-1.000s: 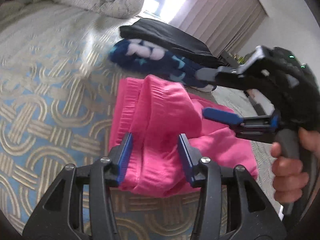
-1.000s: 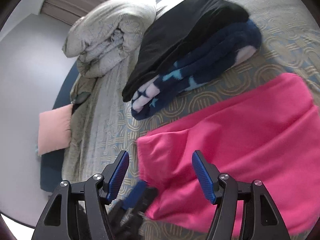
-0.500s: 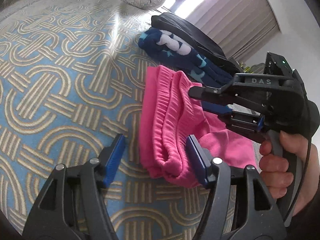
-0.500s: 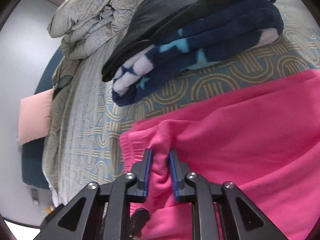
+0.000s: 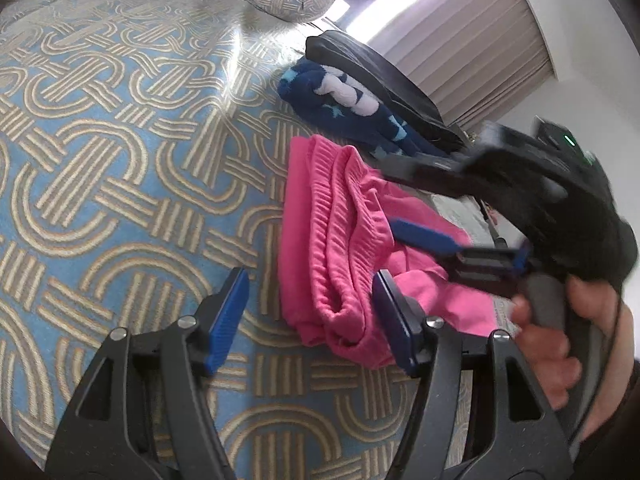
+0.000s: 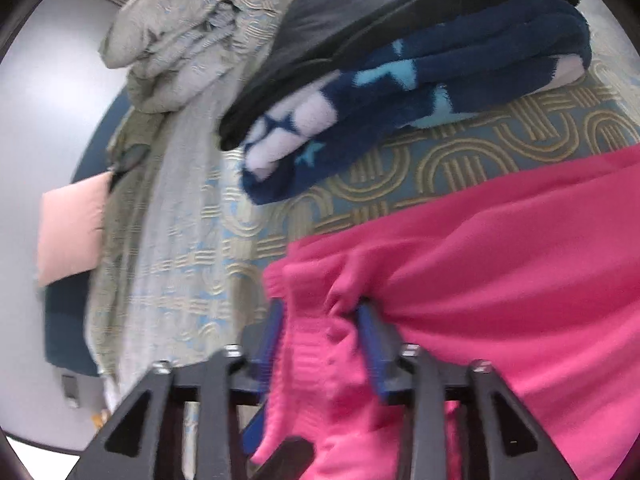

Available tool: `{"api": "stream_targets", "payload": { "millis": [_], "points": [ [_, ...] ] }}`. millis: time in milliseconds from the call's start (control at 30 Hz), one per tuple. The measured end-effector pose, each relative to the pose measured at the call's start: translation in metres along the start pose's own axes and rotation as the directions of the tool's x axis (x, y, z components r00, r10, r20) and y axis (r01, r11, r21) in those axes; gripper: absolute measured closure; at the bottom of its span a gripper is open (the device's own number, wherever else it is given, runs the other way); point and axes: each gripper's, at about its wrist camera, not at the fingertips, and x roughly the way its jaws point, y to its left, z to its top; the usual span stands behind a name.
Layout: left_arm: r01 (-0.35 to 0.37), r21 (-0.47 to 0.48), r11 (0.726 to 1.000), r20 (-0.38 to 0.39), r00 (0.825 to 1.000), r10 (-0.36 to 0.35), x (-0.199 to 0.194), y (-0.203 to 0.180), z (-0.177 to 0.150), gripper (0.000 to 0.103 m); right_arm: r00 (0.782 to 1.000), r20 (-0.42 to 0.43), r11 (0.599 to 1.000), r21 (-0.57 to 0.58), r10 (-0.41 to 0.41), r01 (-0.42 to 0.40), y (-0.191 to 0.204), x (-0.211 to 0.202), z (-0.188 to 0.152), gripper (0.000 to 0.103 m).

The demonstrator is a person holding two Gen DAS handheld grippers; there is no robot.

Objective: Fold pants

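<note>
Left tool (image 5: 310, 316) hovers low with fingers apart; right tool (image 6: 320, 344), fingers apart around the bunched waistband of the folded pink pants (image 6: 500, 280) on the bed (image 5: 120, 160)

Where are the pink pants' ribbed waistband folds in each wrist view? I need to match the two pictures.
Left wrist: waistband at centre, running from mid-frame toward the left gripper.
Right wrist: waistband low centre, between the right gripper fingers.
Shared landmark: navy star blanket.
</note>
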Motion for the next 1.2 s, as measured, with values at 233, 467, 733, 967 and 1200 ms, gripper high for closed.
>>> {"api": "stream_targets", "payload": {
  "millis": [233, 467, 733, 967, 1200],
  "points": [
    [-0.005, 0.005, 1.0, -0.005, 1.0, 0.005, 0.0, -0.001, -0.001, 0.037, 0.993, 0.09, 0.997, 0.013, 0.075, -0.077, -0.039, -0.075, -0.044, 0.036],
    [-0.052, 0.044, 0.998, -0.019, 0.998, 0.052, 0.006, -0.01, -0.002, 0.035, 0.958, 0.276, 0.964, 0.22, 0.082, -0.146, -0.153, -0.141, -0.068, 0.025],
    [-0.02, -0.015, 1.0, -0.096, 0.995, 0.019, 0.008, -0.009, 0.008, 0.035, 0.933, 0.336, 0.915, 0.325, 0.126, -0.24, -0.227, -0.162, -0.07, 0.025],
    [0.021, -0.06, 0.998, -0.207, 0.978, -0.033, 0.027, -0.018, 0.02, 0.035, 0.946, 0.245, 0.945, 0.194, 0.214, -0.264, -0.212, -0.14, -0.056, 0.025],
    [0.043, -0.103, 0.994, -0.251, 0.966, -0.068, 0.05, -0.016, 0.045, 0.032, 0.967, 0.166, 0.966, 0.141, 0.192, -0.216, -0.194, -0.109, -0.029, 0.024]
  ]
}}
